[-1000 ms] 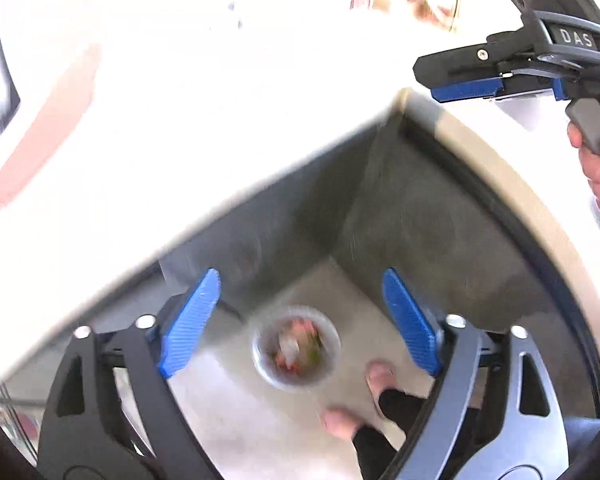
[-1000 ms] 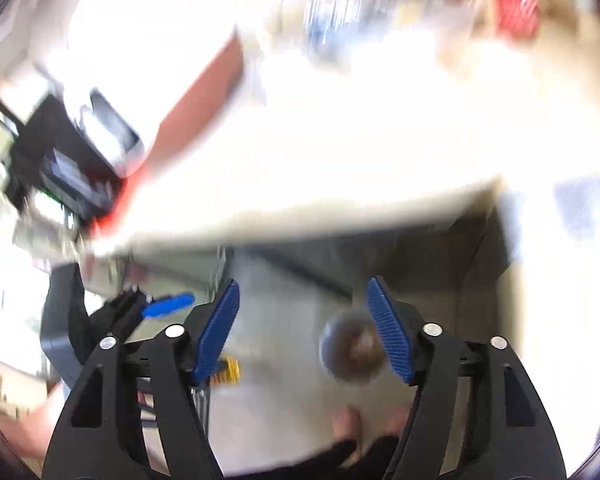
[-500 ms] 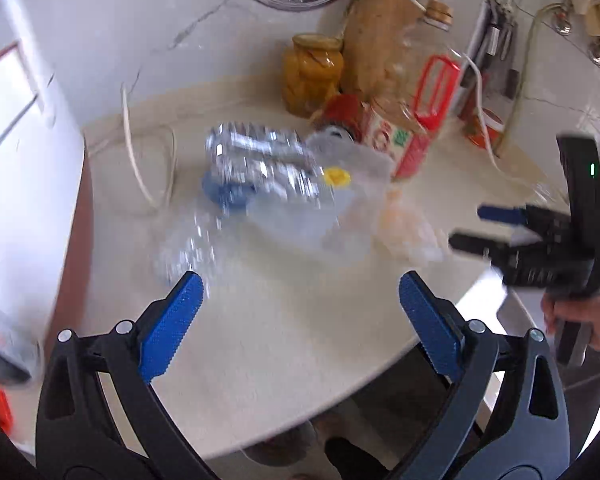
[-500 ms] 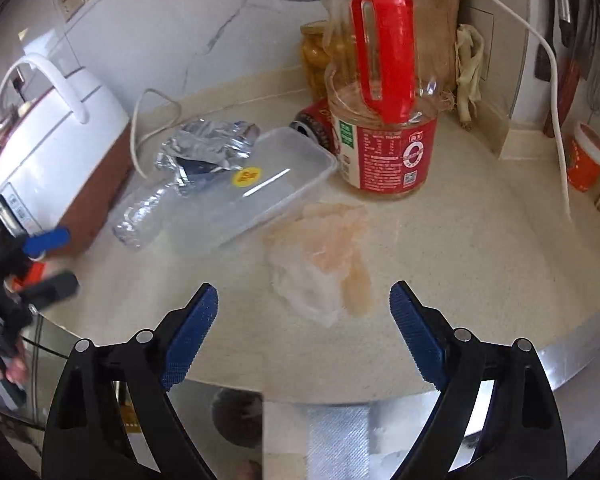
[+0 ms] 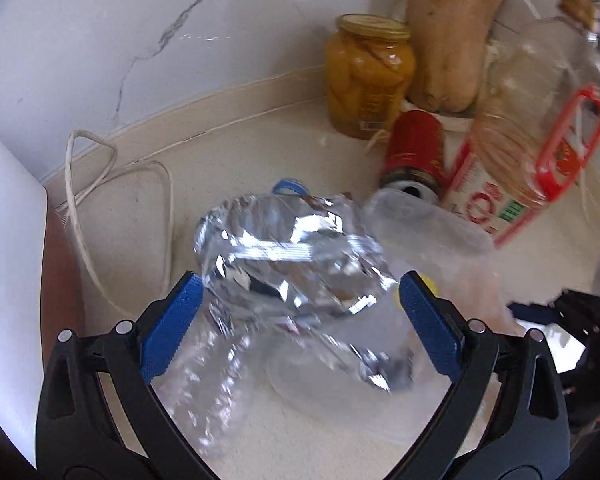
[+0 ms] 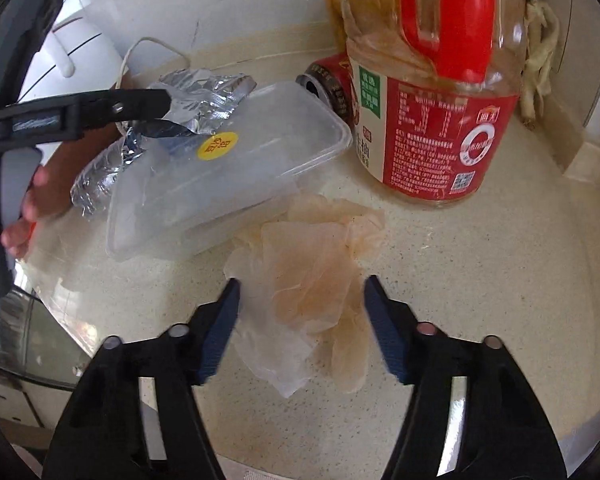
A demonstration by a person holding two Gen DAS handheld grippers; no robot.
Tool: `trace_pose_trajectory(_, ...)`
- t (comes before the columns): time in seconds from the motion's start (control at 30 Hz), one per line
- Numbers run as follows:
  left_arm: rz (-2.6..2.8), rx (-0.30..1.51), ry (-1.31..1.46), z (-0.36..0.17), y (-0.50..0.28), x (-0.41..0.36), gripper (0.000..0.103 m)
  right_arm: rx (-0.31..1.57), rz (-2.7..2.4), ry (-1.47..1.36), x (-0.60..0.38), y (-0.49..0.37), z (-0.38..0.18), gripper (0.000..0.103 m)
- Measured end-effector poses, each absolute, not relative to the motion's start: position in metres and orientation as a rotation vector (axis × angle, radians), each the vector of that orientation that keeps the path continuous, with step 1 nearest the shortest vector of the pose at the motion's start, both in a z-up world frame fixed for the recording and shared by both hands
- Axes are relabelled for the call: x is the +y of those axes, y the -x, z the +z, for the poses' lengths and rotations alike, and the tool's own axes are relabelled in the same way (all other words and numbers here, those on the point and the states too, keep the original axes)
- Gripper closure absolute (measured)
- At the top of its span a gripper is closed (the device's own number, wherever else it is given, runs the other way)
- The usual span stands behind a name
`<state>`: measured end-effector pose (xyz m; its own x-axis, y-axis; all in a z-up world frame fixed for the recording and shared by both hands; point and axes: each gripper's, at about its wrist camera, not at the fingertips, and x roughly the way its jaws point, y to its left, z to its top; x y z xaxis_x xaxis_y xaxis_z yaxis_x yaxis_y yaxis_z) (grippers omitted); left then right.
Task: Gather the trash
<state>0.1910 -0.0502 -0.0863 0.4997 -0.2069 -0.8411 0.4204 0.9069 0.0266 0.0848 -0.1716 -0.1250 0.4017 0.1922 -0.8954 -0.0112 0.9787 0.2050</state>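
Two open grippers: left gripper (image 5: 298, 320) straddles light, crushable foil wrapper (image 5: 284, 256); right gripper (image 6: 300, 320) brackets limp, flimsy plastic glove (image 6: 312, 276), nothing gripped—pinch mid-bunch.

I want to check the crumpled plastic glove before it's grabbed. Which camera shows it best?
The right wrist view: the crumpled glove lies sharp and whole on the counter between the open right gripper fingers. The left wrist view shows only a blurred pale patch behind the clear container.
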Motion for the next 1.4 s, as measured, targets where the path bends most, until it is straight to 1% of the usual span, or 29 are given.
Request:
trace_pose_trajectory(0.07, -0.356, 0.973, -0.252, -0.092, -0.201, -0.05, 0.007, 1.157, 0.138, -0.203, -0.177, -0.086, -0.129, 0.058)
trace_pose_trajectory(0.13, -0.367, 0.97, -0.235, -0.094, -0.208, -0.049, 0.009, 1.158, 0.144, -0.227, -0.185, -0.086, -0.129, 0.073)
trace_pose_trajectory(0.17, -0.358, 0.967, -0.228, -0.095, -0.21, -0.048, 0.018, 1.157, 0.148, -0.243, -0.189, -0.085, -0.129, 0.075)
trace_pose_trajectory(0.2, -0.356, 0.959, -0.23, -0.095, -0.211, -0.048, 0.036, 1.153, 0.149, -0.26, -0.193, -0.086, -0.128, 0.081)
trace_pose_trajectory(0.23, -0.352, 0.952, -0.248, -0.094, -0.211, -0.048, 0.047, 1.147, 0.143, -0.273, -0.197, -0.085, -0.127, 0.084)
trace_pose_trajectory(0.27, -0.354, 0.949, -0.279, -0.093, -0.21, -0.051, 0.06, 1.145, 0.138, -0.283, -0.199, -0.083, -0.126, 0.084)
trace_pose_trajectory(0.37, -0.368, 0.931, -0.357, -0.095, -0.205, -0.058, 0.071, 1.141, 0.13, -0.327, -0.208, -0.08, -0.125, 0.085)
trace_pose_trajectory(0.47, -0.372, 0.912, -0.343, -0.089, -0.202, -0.055, 0.081, 1.135, 0.125, -0.322, -0.21, -0.077, -0.121, 0.085)
trace_pose_trajectory(0.57, -0.389, 0.889, -0.327, -0.079, -0.196, -0.052, 0.087, 1.118, 0.132, -0.319, -0.209, -0.074, -0.112, 0.089)
trace_pose_trajectory(0.6, -0.393, 0.883, -0.329, -0.077, -0.195, -0.052, 0.103, 1.11, 0.134, -0.314, -0.208, -0.071, -0.107, 0.09)
trace_pose_trajectory(0.77, -0.418, 0.87, -0.313, -0.062, -0.181, -0.047, 0.103, 1.08, 0.135, -0.31, -0.207, -0.068, -0.089, 0.093)
trace_pose_trajectory(1.07, -0.447, 0.812, -0.281, -0.043, -0.152, -0.046, 0.103, 1.006, 0.11, -0.292, -0.21, -0.051, -0.048, 0.093)
trace_pose_trajectory(1.23, -0.468, 0.768, -0.249, -0.022, -0.131, -0.046, 0.103, 0.951, 0.119, -0.308, -0.213, -0.039, -0.02, 0.093)
trace_pose_trajectory(1.4, -0.483, 0.723, -0.236, -0.002, -0.11, -0.04, 0.103, 0.902, 0.159, -0.283, -0.191, -0.038, 0.004, 0.093)
